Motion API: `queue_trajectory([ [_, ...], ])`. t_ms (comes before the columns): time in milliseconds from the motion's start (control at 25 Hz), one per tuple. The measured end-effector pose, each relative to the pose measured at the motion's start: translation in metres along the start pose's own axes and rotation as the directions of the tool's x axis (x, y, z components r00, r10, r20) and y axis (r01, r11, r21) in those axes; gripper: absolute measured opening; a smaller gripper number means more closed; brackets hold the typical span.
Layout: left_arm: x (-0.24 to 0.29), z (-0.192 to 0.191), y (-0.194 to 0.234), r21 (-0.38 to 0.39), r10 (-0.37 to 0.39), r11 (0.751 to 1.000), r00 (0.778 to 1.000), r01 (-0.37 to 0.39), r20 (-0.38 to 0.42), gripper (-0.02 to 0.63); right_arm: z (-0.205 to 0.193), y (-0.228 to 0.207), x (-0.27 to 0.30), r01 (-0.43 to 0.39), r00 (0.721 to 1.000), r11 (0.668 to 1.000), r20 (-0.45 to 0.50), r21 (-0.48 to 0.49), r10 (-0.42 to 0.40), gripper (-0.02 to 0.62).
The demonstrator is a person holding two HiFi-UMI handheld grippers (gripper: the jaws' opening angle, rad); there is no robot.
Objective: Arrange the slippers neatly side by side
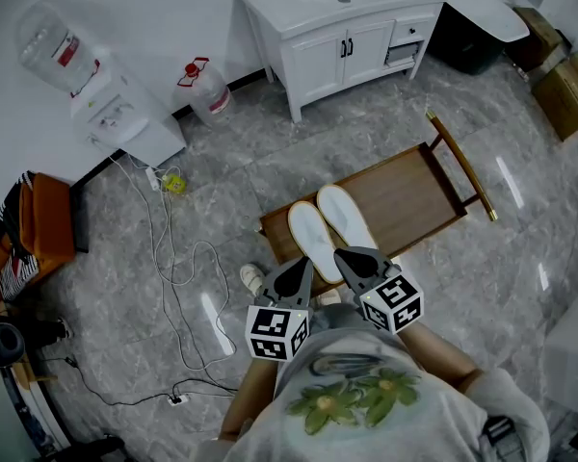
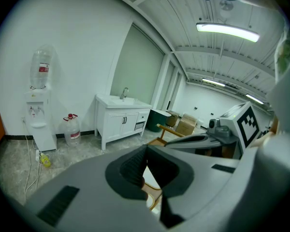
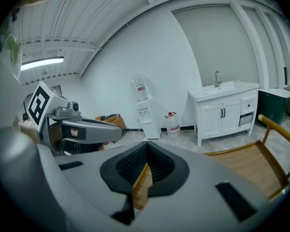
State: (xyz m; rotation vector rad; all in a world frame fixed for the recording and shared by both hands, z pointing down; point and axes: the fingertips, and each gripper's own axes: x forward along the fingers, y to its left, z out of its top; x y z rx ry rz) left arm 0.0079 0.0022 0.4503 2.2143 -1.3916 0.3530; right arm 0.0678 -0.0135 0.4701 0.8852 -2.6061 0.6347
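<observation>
**Slippers look paired up already**

The two slippers [image 1: 328, 227] lie right next to each other on the near end of the wooden bench [image 1: 419, 189], mid-frame in the head view. The left gripper [image 1: 304, 263] and right gripper [image 1: 343, 255] hover at the slippers' near ends, jaws together with nothing in them. They're probably held clear because the pair looks set.

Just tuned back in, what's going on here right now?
A person holds a gripper in each hand above a low wooden bench. The two white slippers lie on it side by side, lined up together. The left gripper and the right gripper are both shut and empty, hovering by the slippers' near ends.
</observation>
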Motion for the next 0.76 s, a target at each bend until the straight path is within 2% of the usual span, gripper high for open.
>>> queue_trajectory([
  [760,-0.0006,-0.008,0.0043,-0.015,-0.01,1.0,1.0,0.009,-0.026,0.015,-0.007,-0.0007,0.0021,0.016,1.0,1.0,-0.015,0.006,-0.015,0.006],
])
